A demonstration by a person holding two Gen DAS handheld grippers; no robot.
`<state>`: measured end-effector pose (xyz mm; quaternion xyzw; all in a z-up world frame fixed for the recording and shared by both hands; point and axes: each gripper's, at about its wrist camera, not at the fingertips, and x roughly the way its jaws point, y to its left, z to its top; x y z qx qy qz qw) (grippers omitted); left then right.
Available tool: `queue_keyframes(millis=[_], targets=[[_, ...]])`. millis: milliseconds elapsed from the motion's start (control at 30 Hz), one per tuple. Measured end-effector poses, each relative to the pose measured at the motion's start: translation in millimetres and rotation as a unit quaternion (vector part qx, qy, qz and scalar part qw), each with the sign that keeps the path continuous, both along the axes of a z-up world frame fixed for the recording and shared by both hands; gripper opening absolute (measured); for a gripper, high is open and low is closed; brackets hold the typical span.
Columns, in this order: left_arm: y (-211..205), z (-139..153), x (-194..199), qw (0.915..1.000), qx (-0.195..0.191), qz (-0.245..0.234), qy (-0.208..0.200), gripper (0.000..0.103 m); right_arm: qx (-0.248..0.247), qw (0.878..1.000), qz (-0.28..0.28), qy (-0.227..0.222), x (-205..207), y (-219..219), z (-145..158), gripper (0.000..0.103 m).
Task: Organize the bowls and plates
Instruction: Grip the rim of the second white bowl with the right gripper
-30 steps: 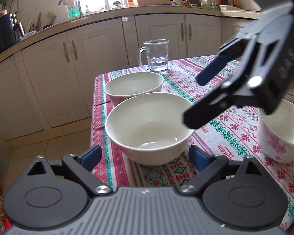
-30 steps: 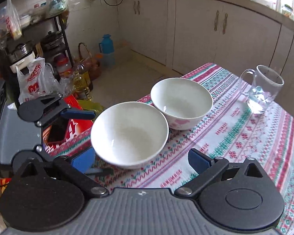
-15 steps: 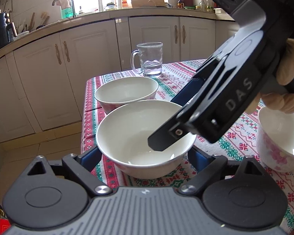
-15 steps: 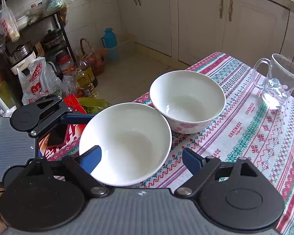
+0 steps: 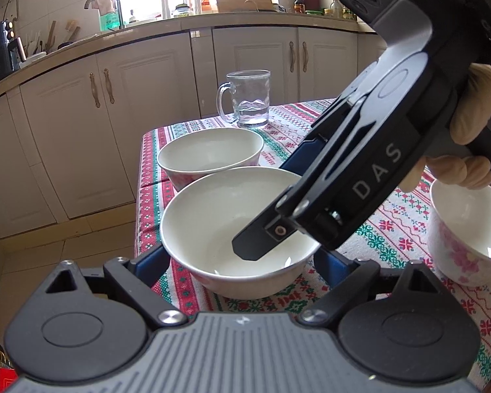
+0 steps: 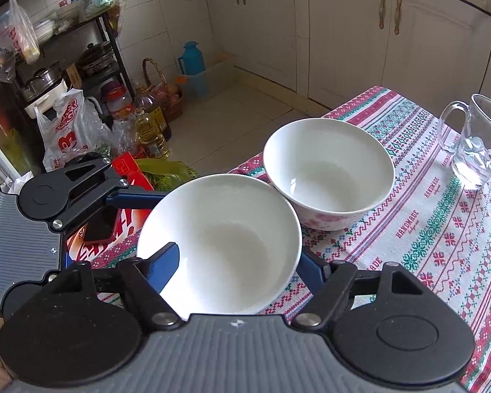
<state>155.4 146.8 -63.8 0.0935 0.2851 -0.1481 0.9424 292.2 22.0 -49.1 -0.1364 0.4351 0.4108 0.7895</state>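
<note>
Right wrist view: the right hand-held gripper [image 6: 235,262], a second ago wide and short of the bowl [image 6: 219,245] at frame centre, is closing across its rim, the left hand-held gripper [image 5: 242,262] open around it, so lifting looks next.

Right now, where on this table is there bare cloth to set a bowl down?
The widest bare cloth lies between the pink-flowered bowl and the glass mug. It is crowded at the table's corner: the plain bowl sits against the flowered one with both grippers around it.
</note>
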Motion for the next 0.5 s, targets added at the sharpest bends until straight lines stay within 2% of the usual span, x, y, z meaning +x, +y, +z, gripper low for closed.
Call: queue_keyframes(millis=[500], targets=[[7.5,0.1,2.2,0.9998,-0.018,-0.013,0.001,0.094,0.002,1.0,0.001,0.007,6.8,3.9,-0.1,0.081]])
